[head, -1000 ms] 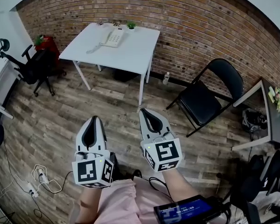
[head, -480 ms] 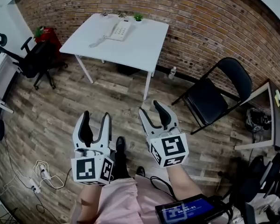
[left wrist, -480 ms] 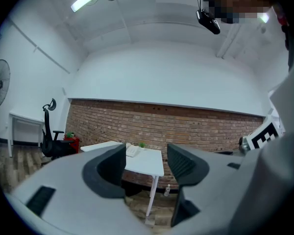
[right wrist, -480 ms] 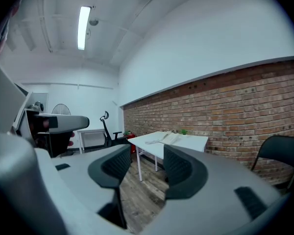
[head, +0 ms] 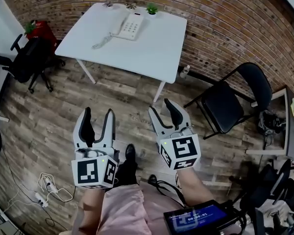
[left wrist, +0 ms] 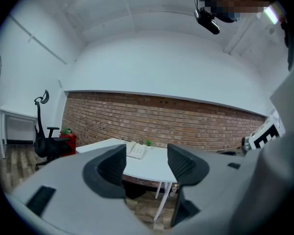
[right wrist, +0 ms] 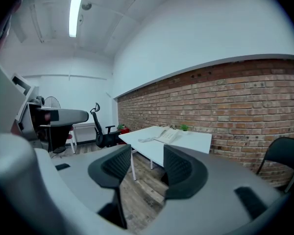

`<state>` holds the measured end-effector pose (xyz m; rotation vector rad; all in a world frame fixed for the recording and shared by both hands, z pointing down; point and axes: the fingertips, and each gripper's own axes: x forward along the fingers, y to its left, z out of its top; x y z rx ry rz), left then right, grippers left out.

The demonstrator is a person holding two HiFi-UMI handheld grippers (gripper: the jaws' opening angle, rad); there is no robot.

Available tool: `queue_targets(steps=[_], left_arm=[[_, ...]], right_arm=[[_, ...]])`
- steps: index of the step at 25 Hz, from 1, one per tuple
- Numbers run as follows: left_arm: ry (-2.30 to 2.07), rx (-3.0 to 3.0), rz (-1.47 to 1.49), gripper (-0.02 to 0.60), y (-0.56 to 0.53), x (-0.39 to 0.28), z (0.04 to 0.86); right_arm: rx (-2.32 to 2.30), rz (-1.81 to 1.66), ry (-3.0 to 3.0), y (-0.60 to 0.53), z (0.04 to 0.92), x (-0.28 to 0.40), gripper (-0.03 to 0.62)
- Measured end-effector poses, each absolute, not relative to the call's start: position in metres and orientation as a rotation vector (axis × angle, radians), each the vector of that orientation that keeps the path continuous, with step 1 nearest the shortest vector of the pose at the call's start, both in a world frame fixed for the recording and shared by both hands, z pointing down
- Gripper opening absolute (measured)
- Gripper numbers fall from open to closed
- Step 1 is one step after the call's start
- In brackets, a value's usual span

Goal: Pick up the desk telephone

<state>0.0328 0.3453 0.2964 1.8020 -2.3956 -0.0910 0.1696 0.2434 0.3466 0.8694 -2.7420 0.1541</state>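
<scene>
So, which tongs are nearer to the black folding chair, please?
Right. The right tongs hang over the floor, short of the black folding chair; the left tongs are farther away, beyond them.

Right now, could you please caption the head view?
Left claw and right claw, both open, face the white desk telephone.

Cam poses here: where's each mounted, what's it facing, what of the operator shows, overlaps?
Head view: on the head, steeply down at floor; left gripper, right gripper, forearms.
Left gripper view: rides that gripper, level toward brick wall; its open jaws.
Right gripper view: rides that gripper, toward table; its open jaws.
Shared: telephone on the table, in all three.
</scene>
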Motion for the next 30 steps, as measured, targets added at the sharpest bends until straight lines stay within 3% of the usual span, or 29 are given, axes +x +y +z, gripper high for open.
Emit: queue_targets(steps=[11,30], left_arm=[[-2.377,1.920,-0.146,0.259,0.267,-0.058,0.263],[-2.252,1.940,0.001,0.259,0.184,-0.091,0.319]], right_arm=[[0.993,0.054,-2.746,0.175,0.305,0.091,0.204],[0.991,0.119,-2.721,0.098,0.336,0.038,0.195]])
